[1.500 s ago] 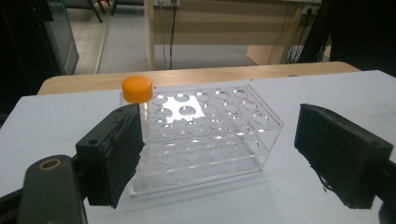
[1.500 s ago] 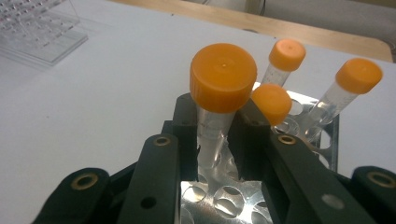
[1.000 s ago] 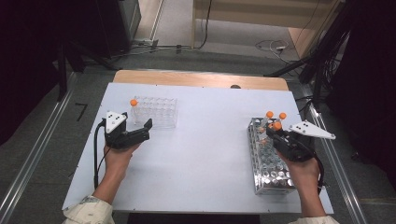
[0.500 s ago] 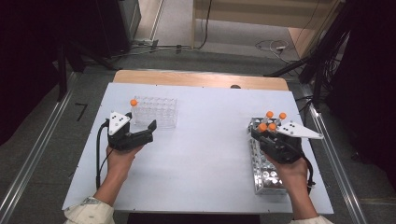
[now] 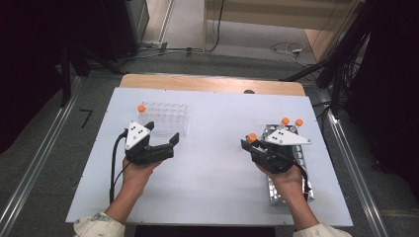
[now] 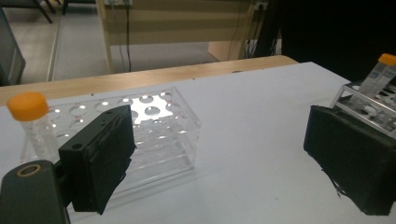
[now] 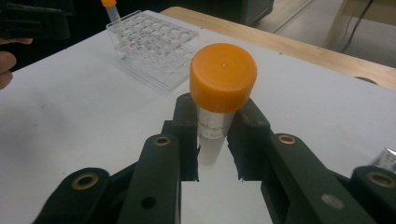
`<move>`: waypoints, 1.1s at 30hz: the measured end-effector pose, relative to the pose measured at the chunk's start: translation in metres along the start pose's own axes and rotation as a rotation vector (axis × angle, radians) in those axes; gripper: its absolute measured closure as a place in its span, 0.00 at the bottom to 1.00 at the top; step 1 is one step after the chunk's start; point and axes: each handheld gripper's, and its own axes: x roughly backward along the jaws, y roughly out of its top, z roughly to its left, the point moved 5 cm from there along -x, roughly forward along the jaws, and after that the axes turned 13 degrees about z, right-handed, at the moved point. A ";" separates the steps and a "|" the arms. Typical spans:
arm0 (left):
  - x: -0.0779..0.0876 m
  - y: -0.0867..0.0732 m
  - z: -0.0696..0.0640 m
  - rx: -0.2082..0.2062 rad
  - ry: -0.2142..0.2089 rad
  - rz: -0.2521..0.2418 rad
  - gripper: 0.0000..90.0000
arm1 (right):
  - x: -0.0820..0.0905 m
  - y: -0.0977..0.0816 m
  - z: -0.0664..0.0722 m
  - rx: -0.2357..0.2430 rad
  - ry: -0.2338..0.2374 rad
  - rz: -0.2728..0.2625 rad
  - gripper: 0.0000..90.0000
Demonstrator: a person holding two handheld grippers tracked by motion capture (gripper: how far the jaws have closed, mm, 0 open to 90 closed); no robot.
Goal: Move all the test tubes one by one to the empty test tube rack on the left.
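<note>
Over table: right gripper (image 7: 212, 140) jaws pinch orange-cap tube (image 7: 219, 100); left gripper (image 5: 160, 140) jaws spread, nr clear rack (image 5: 165, 117).

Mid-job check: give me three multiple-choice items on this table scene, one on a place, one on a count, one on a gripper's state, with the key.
1. Where does the clear plastic tube rack stand?
A. At the table's far left, ahead of the left gripper
B. On the floor
C. Under the right gripper

2. How many orange-capped tubes stand in the metal tube rack at the right?
A. None
B. Two
C. Five

3. What is the right gripper doing?
A. Gaping wide with nothing between its jaws
B. Clamped on the clear rack
C. Shut on an orange-capped clear tube

Key: 1 A, the high view shows it beyond the left gripper; 2 B, two orange caps rise at its far end; 3 C, the right gripper view shows both pads pressing the tube below its cap.
</note>
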 end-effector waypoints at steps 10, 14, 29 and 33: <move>0.002 0.002 -0.019 -0.031 -0.053 -0.004 0.10 | -0.022 0.005 0.019 0.051 0.037 0.035 0.80; 0.003 0.002 -0.025 -0.039 -0.076 -0.003 0.10 | -0.030 0.007 0.027 0.071 0.052 0.049 0.80; 0.007 0.006 -0.046 -0.070 -0.146 -0.008 0.12 | -0.048 0.014 0.049 0.132 0.090 0.062 0.80; 0.005 0.006 -0.051 -0.080 -0.161 -0.002 0.13 | -0.052 0.015 0.055 0.144 0.096 0.069 0.80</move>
